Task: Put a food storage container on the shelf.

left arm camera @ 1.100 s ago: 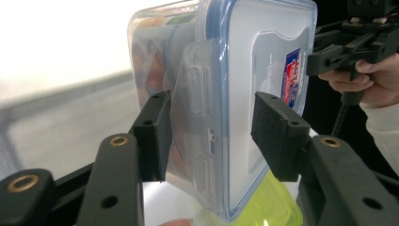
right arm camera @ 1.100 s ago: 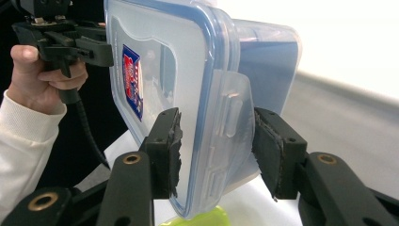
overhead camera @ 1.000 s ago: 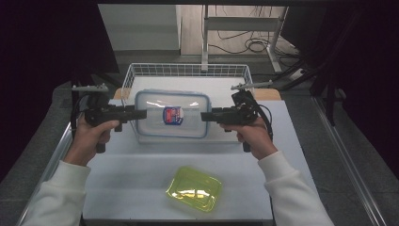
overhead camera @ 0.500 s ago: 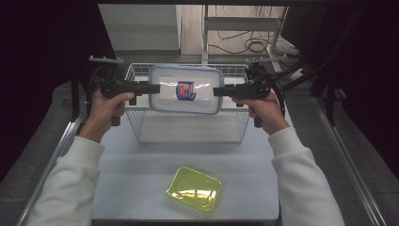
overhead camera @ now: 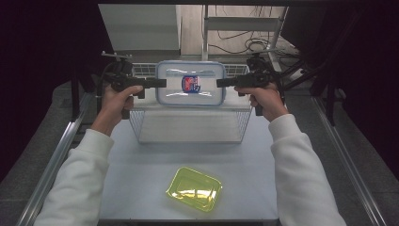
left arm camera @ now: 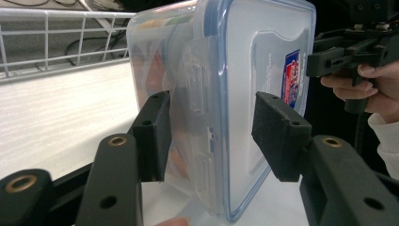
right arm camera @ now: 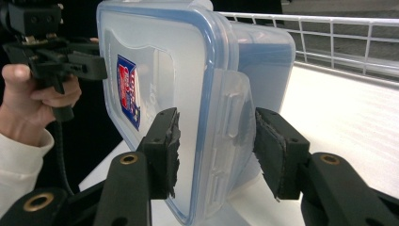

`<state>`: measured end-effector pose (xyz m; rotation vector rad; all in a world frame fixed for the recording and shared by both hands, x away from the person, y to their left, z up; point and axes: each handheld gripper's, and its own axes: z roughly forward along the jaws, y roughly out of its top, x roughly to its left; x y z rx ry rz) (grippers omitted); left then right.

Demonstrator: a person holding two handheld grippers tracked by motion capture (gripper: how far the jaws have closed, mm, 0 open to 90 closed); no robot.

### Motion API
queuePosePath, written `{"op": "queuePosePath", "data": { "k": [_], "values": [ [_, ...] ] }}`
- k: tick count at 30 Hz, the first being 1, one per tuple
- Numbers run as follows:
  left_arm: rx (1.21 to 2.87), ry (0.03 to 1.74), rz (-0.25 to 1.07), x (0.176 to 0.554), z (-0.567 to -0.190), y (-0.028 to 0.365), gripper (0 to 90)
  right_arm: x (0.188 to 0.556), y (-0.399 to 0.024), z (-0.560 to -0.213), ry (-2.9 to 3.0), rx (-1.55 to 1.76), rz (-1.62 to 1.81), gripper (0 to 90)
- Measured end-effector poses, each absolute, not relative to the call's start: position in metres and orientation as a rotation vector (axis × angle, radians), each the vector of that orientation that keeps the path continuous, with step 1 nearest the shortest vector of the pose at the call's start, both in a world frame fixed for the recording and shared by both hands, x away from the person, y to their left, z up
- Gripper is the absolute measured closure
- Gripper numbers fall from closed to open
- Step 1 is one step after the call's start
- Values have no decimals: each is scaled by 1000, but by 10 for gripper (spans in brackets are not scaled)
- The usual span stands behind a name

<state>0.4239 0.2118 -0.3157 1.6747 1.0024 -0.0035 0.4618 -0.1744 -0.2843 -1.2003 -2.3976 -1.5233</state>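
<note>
A clear plastic container (overhead camera: 190, 84) with a blue-rimmed lid and a red and blue label hangs in the air above the far part of a white wire basket (overhead camera: 137, 125). My left gripper (overhead camera: 161, 83) clamps its left end and my right gripper (overhead camera: 221, 83) clamps its right end. In the left gripper view my jaws (left arm camera: 209, 122) straddle the container (left arm camera: 226, 70) at its latch, pads against lid and wall. The right gripper view has my jaws (right arm camera: 216, 136) pressed the same way on the container (right arm camera: 188, 70). Each view also shows the opposite hand and gripper beyond the lid.
A yellow-green plastic tray (overhead camera: 194, 188) lies on the white table near the front edge. The basket's wire rim (left arm camera: 47, 37) (right arm camera: 329, 33) stands behind the container, with a white liner on its floor. Metal rails run along both table sides.
Both hands carried the container away from the person and slightly up, from over the table's middle to above the wire basket. The grips stayed the same.
</note>
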Motion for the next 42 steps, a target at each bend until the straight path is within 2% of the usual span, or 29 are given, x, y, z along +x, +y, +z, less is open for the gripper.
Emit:
{"op": "queuePosePath", "data": {
  "k": [12,29,32,35,42],
  "values": [
    [1613,1097,-52,442,-318,207,440,476,-174,-291,-2267,-1335,-1532,488],
    [1602,1136,-72,455,-321,204,376,482,-168,-292,-2152,-1527,-1505,455],
    [1615,1161,-12,458,-321,203,358,483,-167,-293,-2155,-1567,-1497,442],
    [1615,1172,-12,461,-324,202,325,483,-164,-296,-2158,-1606,-1483,393],
    [1574,1164,27,450,-316,208,261,473,-175,-286,-2183,-1580,-1579,399]
  ]
}}
